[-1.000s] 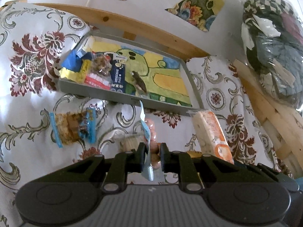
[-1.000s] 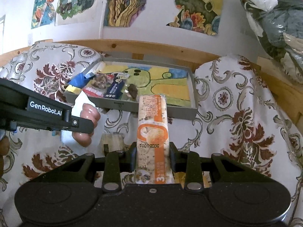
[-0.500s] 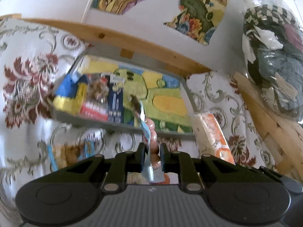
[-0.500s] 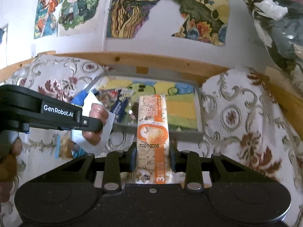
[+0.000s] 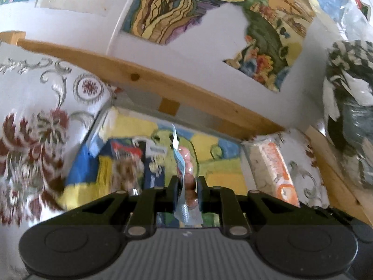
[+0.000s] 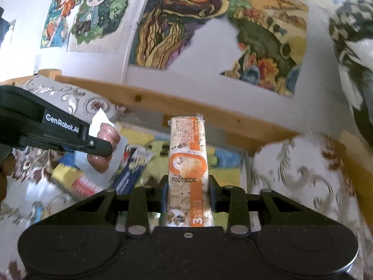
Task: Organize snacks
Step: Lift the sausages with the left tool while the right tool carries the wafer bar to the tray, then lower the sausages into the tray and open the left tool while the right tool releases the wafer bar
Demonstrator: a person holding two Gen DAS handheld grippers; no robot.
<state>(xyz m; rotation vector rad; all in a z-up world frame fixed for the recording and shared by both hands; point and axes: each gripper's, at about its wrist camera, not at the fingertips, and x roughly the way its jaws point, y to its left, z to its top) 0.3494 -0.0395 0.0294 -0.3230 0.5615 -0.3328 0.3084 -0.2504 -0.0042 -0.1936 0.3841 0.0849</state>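
Observation:
My left gripper (image 5: 188,190) is shut on a clear packet of pink sausages (image 5: 185,163), held on edge above the grey tray (image 5: 209,122). From the right wrist view the same left gripper (image 6: 102,148) shows at the left with the sausage packet (image 6: 106,140) in its tip. My right gripper (image 6: 188,187) is shut on a long orange-and-white rice cracker pack (image 6: 187,161), which also appears in the left wrist view as the cracker pack (image 5: 271,163) at the right. Several snack packets (image 5: 126,161) lie blurred in the tray's left part.
The tray sits on a floral cloth (image 5: 35,126) against a wooden rail (image 5: 163,86) and a wall with posters (image 6: 172,23). A plastic-wrapped bundle (image 5: 349,107) fills the right side. The tray's right part shows a bare painted bottom (image 5: 223,163).
Both grippers have risen and moved forward toward the tray with their packets still held; the loose snacks on the cloth near the tray have dropped out of view.

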